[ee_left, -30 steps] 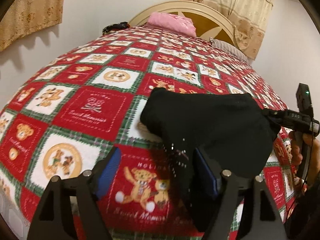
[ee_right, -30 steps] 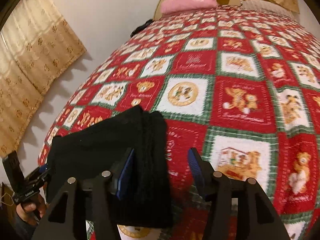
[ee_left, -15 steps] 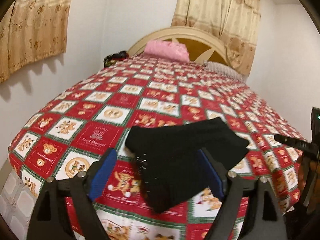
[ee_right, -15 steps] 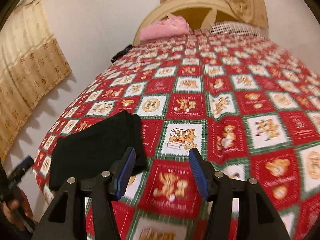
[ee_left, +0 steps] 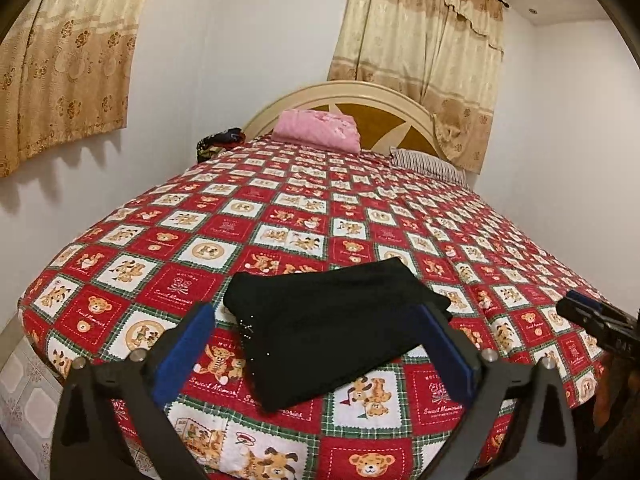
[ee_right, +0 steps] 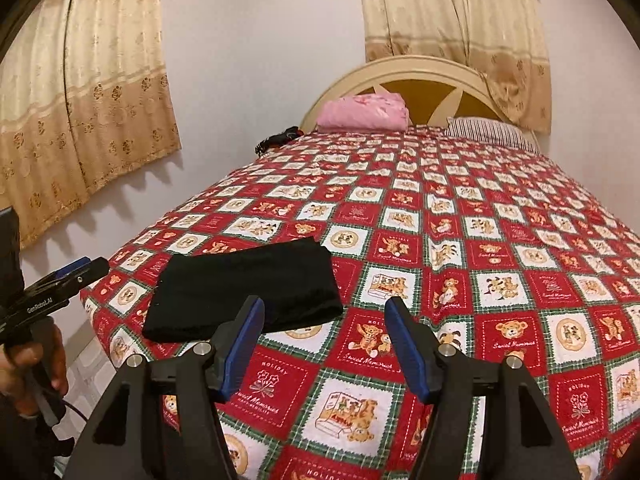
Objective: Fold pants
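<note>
Black pants (ee_left: 328, 324) lie folded into a compact rectangle near the foot corner of the bed, also in the right wrist view (ee_right: 244, 288). My left gripper (ee_left: 316, 344) is open and empty, held back above the pants. My right gripper (ee_right: 324, 340) is open and empty, held off to the right of the pants over the quilt. Each gripper shows at the edge of the other's view, the right one (ee_left: 600, 324) and the left one (ee_right: 52, 284).
The bed carries a red, white and green teddy-bear quilt (ee_left: 280, 216). A pink folded blanket (ee_left: 316, 130), a striped pillow (ee_left: 428, 164) and a dark bundle (ee_left: 220, 144) lie by the headboard. Walls and curtains surround the bed; tiled floor shows at lower left.
Both grippers have pulled back and up away from the pants, which now lie free on the quilt. The view has widened to take in the whole bed.
</note>
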